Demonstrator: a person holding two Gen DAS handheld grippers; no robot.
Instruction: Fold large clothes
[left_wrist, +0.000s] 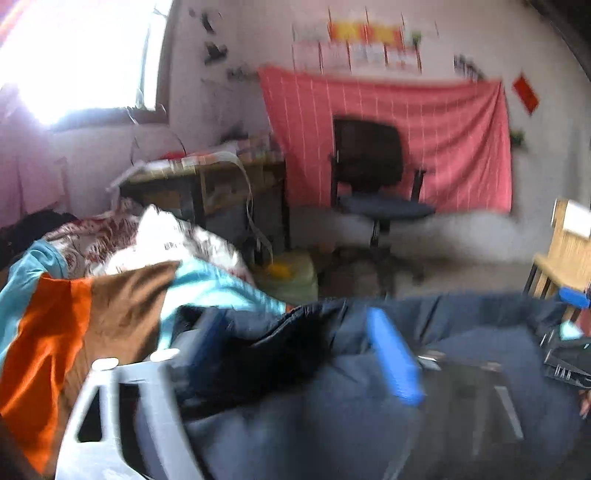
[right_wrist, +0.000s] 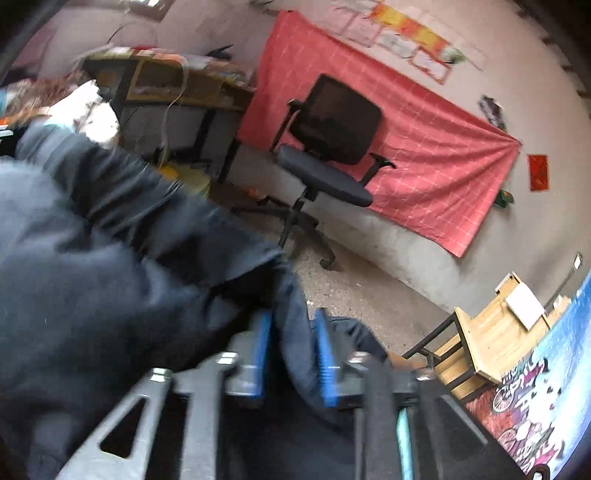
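Observation:
A large dark navy garment (left_wrist: 369, 369) hangs stretched between my two grippers, held up in the air. My left gripper (left_wrist: 295, 354) is shut on its edge; one blue finger pad (left_wrist: 395, 358) shows, the other is buried in cloth. In the right wrist view the same garment (right_wrist: 110, 266) fills the left half. My right gripper (right_wrist: 291, 350) is shut on a fold of it, the cloth pinched between the blue pads (right_wrist: 325, 362). The right gripper also shows at the far right edge of the left wrist view (left_wrist: 569, 354).
A pile of clothes, orange, brown and teal (left_wrist: 74, 325), lies at left. An office chair (right_wrist: 332, 155) stands before a red sheet on the wall (right_wrist: 406, 147). A cluttered desk (left_wrist: 207, 177) is at the back left. A wooden stool (right_wrist: 491, 332) is at right.

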